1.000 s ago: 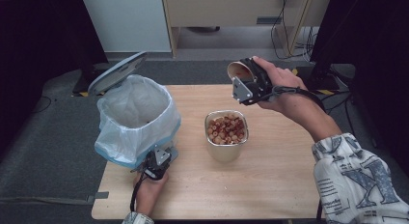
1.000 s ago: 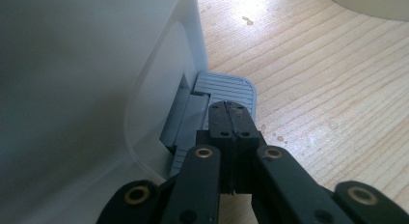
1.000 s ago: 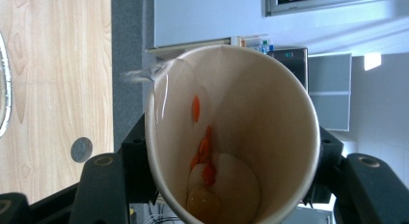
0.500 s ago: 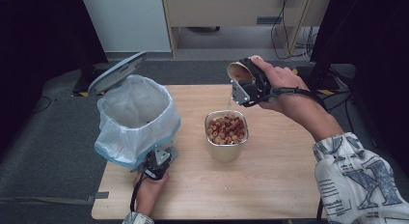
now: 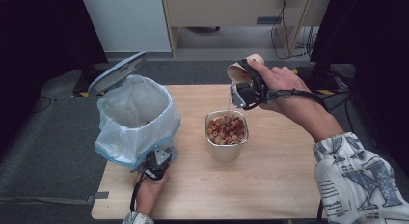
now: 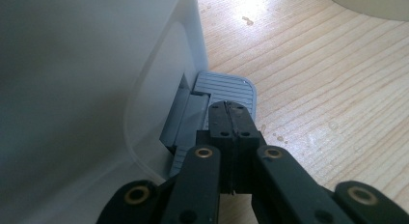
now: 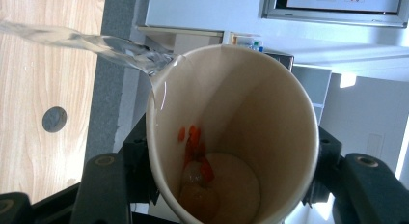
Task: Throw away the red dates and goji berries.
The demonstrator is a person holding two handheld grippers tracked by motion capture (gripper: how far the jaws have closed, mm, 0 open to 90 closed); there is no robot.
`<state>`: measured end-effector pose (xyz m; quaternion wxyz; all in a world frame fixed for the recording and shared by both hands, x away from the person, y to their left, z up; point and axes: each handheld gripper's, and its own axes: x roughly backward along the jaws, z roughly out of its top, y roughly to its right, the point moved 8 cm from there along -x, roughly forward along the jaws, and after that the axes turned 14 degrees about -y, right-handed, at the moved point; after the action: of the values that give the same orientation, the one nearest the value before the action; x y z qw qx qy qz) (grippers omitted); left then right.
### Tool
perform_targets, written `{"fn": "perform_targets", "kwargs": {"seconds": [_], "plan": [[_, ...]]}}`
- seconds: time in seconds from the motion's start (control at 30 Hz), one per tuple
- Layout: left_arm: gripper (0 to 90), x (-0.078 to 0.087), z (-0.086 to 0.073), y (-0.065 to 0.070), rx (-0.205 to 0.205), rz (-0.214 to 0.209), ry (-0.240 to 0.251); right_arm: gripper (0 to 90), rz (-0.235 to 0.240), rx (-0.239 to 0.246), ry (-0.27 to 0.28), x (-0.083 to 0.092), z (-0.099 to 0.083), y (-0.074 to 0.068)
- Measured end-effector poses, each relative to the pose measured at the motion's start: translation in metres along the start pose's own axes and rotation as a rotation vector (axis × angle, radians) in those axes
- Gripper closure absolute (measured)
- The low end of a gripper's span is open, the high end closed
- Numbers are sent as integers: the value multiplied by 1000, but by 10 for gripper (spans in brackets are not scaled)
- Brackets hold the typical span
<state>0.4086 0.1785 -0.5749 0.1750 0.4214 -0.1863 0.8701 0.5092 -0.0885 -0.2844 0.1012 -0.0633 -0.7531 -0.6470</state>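
overhead, right tool (image 5: 245, 87) clamps unlabelled paper cup (image 7: 231, 137) pouring water; left tool (image 6: 230, 119) shut, seemingly on pedal (image 6: 226, 88).

I saw a matt paper cup (image 7: 241, 137), a dull metal container (image 5: 225, 149), a crinkly plastic liner (image 5: 137, 122) and a smooth pale wood table (image 5: 279, 185).

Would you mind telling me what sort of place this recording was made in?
Probably an office or lab set up for recording: a small wooden table on grey carpet, with dark curtains at both sides, dangling cables, and wooden furniture behind.
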Motion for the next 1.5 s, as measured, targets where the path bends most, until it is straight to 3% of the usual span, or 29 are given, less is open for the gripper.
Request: {"fn": "perform_targets", "kwargs": {"seconds": [0.5, 0.73, 0.93, 1.5], "plan": [[894, 0, 0, 0, 0, 2, -1, 394, -23, 17, -7, 5, -3, 7], [893, 0, 0, 0, 0, 1, -1, 397, -71, 123, -43, 6, -1, 5], [893, 0, 0, 0, -1, 1, -1, 398, -87, 171, -43, 3, 2, 0], [893, 0, 0, 0, -1, 2, -1, 399, -104, 193, -51, 4, 1, 0]]}}
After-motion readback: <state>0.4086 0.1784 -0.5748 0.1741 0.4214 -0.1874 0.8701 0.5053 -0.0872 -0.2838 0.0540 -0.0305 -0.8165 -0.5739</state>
